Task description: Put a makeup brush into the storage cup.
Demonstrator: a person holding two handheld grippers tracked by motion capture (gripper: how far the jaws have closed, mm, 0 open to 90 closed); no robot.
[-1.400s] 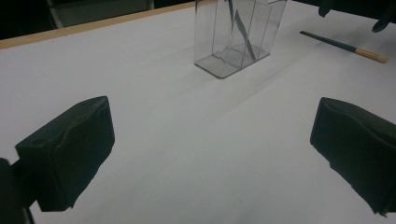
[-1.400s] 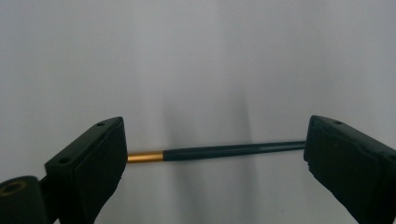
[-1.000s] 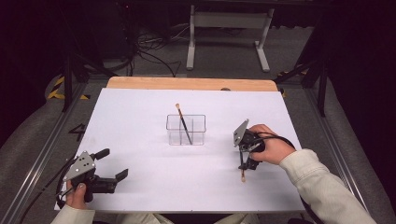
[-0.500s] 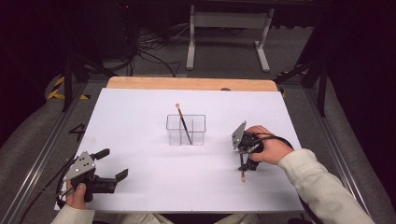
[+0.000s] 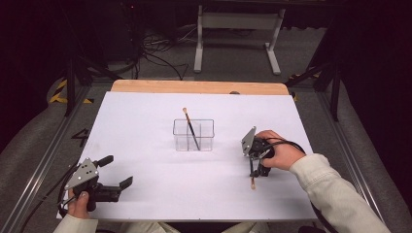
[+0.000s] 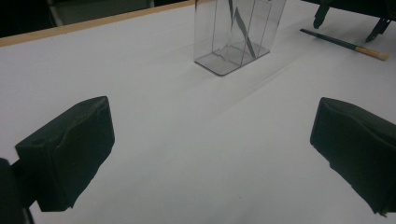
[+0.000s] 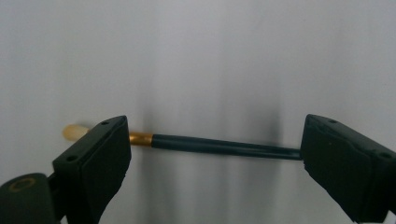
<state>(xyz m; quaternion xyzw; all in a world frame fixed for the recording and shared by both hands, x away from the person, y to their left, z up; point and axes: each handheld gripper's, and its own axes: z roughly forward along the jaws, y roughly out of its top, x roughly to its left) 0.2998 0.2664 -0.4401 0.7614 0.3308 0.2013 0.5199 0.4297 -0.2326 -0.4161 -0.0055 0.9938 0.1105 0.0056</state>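
Hovering right gripper (image 5: 253, 171), jaws wide, over brush (image 7: 219, 146) lying flat on table (image 5: 145, 121) | risking closing along the shaft, rolling it away | idling left gripper (image 5: 116, 171) open, empty | holder (image 5: 193, 134) well apart

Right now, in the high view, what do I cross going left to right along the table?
Left gripper → clear container holding a brush → right gripper over the loose brush → hand.
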